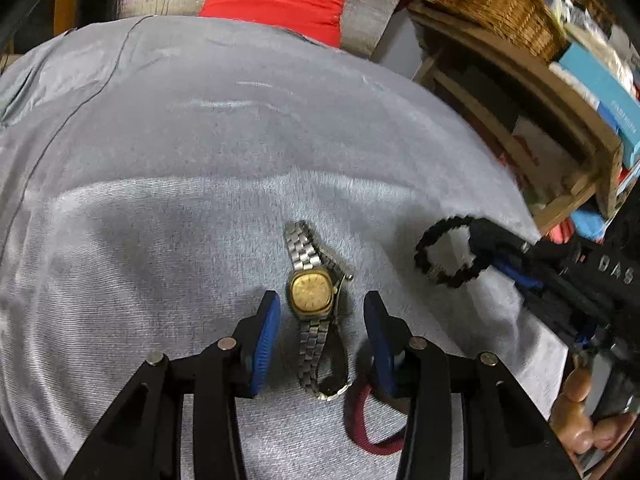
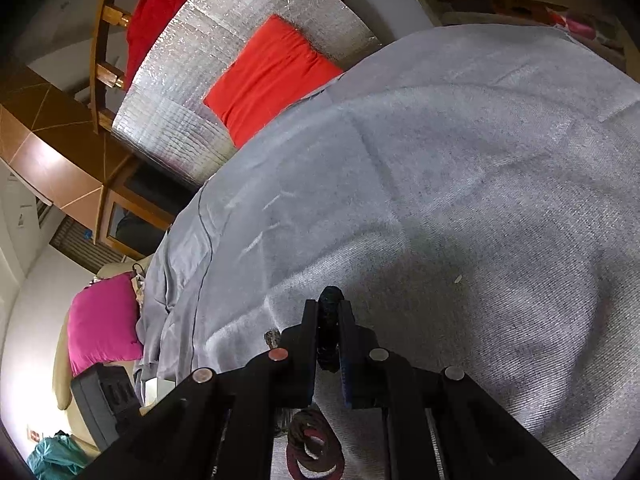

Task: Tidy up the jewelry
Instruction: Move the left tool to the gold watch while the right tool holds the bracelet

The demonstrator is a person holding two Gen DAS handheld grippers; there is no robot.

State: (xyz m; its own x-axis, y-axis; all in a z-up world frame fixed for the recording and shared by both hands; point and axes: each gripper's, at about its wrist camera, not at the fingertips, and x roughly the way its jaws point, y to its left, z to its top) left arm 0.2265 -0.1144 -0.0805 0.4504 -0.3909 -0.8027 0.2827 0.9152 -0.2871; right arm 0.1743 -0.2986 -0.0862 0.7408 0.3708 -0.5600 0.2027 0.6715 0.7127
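Maroon cord loops (image 1: 370, 438) lie nearest on the grey cloth (image 1: 168, 184), just behind the left gripper (image 1: 320, 312), whose blue-padded jaws stand apart on either side of a gold-faced wristwatch (image 1: 311, 292) without touching it. Further right, the right gripper (image 2: 329, 334) is clamped on a black beaded bracelet (image 1: 444, 252), with "DAS" readable on its body. Beyond, a blue box (image 1: 604, 100) on the wooden shelf (image 1: 520, 92) carries blurred, unreadable lettering.

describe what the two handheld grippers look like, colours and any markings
Both are black, angular plastic frames with round silver pins at the joints. The left gripper has ridged blue pads on its fingers. The right gripper has dark blue pads and pale lettering along its body.
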